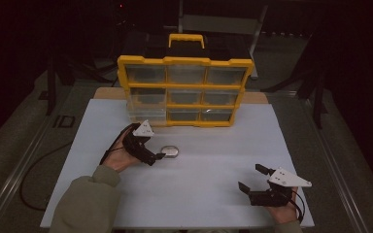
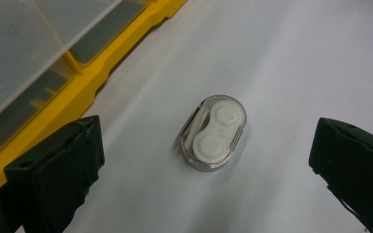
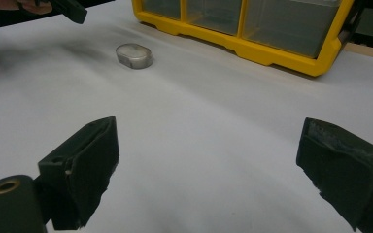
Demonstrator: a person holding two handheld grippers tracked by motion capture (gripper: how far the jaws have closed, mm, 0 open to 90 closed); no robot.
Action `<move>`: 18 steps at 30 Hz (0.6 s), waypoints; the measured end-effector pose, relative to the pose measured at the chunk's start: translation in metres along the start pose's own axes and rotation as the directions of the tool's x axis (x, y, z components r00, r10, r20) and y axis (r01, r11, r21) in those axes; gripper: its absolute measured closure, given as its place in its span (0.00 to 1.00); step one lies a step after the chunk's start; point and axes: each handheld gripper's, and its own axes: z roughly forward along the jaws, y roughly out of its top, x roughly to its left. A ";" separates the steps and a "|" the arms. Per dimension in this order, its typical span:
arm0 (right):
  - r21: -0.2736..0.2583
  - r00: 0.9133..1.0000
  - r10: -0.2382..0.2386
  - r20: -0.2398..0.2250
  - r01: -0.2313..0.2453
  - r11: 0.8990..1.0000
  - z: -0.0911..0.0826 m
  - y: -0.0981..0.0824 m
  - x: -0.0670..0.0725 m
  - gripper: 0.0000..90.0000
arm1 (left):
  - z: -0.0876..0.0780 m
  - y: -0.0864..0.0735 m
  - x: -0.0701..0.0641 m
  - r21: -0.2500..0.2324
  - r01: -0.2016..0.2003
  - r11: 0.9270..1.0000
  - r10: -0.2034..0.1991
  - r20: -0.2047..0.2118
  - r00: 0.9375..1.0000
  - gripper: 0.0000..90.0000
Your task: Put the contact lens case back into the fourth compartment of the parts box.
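Between the wide-open, empty jaws of the left gripper (image 2: pixel 204 170), just ahead: contact lens case (image 2: pixel 214 132). Best advanced level, straddling its narrow sides, then closed gently.

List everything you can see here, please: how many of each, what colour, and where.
case: 1, clear with white insert, on the board in front of the organizer, between the open left claw jaws
organizer: 1, yellow with clear drawers, far end of the board
board: 1, white, on the table
left claw: 1, black, open, beside the case
right claw: 1, black, open, near right of the board
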 end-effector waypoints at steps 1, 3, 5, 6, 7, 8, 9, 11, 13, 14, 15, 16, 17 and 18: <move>0.000 1.000 0.001 -0.001 -0.001 1.000 0.000 0.000 0.000 0.09 | 0.001 0.000 0.000 0.002 -0.002 1.000 0.002 0.003 1.000 0.00; 0.000 1.000 0.002 -0.001 -0.002 1.000 0.000 0.000 0.000 0.09 | 0.002 0.000 -0.001 0.005 -0.004 1.000 0.004 0.007 1.000 0.00; -0.001 1.000 0.000 -0.002 0.000 1.000 0.000 0.000 0.000 0.09 | 0.004 0.001 -0.001 0.006 -0.006 1.000 0.006 0.014 1.000 0.00; -0.001 1.000 0.000 -0.002 0.000 1.000 0.000 0.000 0.000 0.09 | 0.005 0.001 -0.002 0.006 -0.007 1.000 0.007 0.015 1.000 0.00; -0.001 1.000 0.000 -0.002 0.000 1.000 0.000 0.000 0.000 0.09 | 0.006 0.001 -0.002 0.006 -0.008 1.000 0.008 0.020 1.000 0.00; -0.001 1.000 0.000 -0.002 0.000 1.000 0.000 0.000 0.000 0.09 | 0.007 0.001 -0.002 0.009 -0.011 1.000 0.011 0.024 1.000 0.00; 0.000 1.000 0.000 -0.002 0.000 1.000 0.000 0.000 0.000 0.09 | 0.007 0.002 -0.003 0.009 -0.012 1.000 0.012 0.027 1.000 0.00; 0.000 1.000 0.000 -0.003 0.000 1.000 0.000 0.000 0.000 0.09 | 0.010 0.002 -0.003 0.016 -0.015 1.000 0.014 0.030 0.999 0.00; 0.000 1.000 -0.001 -0.003 0.001 1.000 0.000 0.000 0.000 0.09 | 0.012 0.002 -0.003 0.021 -0.019 1.000 0.018 0.038 0.999 0.00; 0.000 1.000 -0.001 -0.003 0.001 1.000 0.000 0.000 0.000 0.09 | 0.012 0.002 -0.003 0.022 -0.017 1.000 0.017 0.040 0.999 0.00; 0.000 1.000 -0.001 -0.003 0.001 1.000 0.000 0.000 0.000 0.09 | 0.014 0.002 -0.003 0.026 -0.019 0.999 0.018 0.046 0.999 0.00; 0.000 1.000 0.000 -0.003 0.000 1.000 0.000 0.000 0.000 0.09 | 0.015 0.002 -0.003 0.031 -0.020 0.999 0.018 0.052 0.998 0.00; 0.000 1.000 0.000 -0.003 0.000 1.000 0.000 0.000 0.000 0.09 | 0.016 0.002 -0.004 0.036 -0.022 0.999 0.020 0.057 0.998 0.00; 0.000 1.000 0.000 -0.003 0.000 1.000 0.000 0.000 0.000 0.09 | 0.017 0.002 -0.004 0.041 -0.025 0.999 0.022 0.063 0.998 0.00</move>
